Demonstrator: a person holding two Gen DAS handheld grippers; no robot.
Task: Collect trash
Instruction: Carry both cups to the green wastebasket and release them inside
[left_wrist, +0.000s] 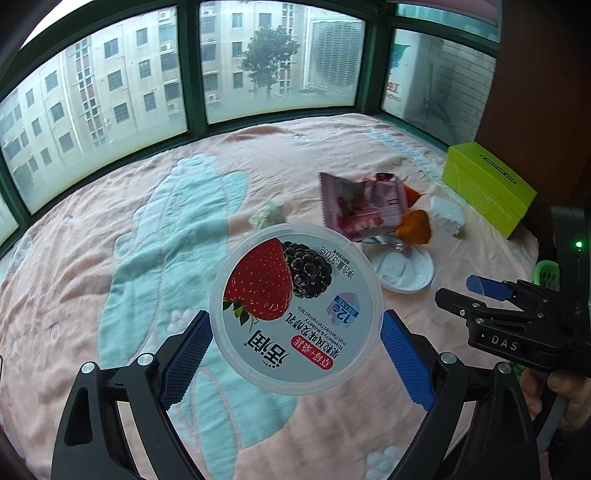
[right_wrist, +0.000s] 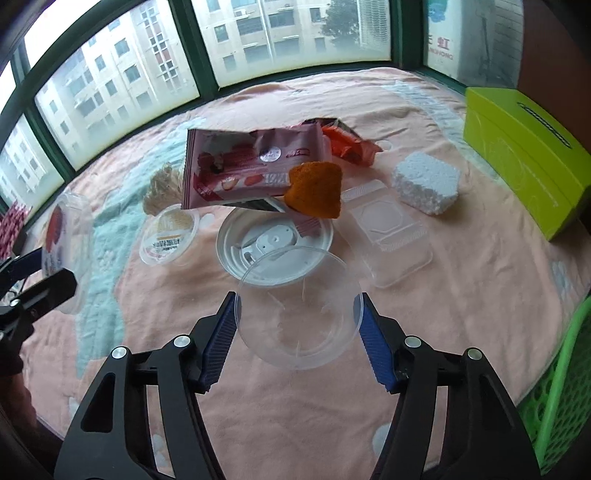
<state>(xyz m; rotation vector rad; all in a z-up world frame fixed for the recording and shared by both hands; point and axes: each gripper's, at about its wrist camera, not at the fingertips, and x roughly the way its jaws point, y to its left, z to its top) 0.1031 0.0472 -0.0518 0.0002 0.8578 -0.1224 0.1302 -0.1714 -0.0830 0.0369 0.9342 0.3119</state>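
Yogurt lid (left_wrist: 295, 314) pinched in left hand-held gripper (left_wrist: 295, 332), right hand-held gripper (right_wrist: 297, 325) clamping clear cup (right_wrist: 299, 310) rim

blanket (right_wrist: 461, 295): pink with pale blue pattern, covers surface | window (left_wrist: 188, 74): green frames, 12 o'clock, apartment blocks and tree (left_wrist: 267, 51) outside | lime-green box (right_wrist: 524, 155): 2 o'clock, on blanket

Light: soft overcast daylight from windows (left_wrist: 184, 74) | Shadows: faint | Focus: sharp centre | Edges: strong fisheye bowing, dark vignette corners
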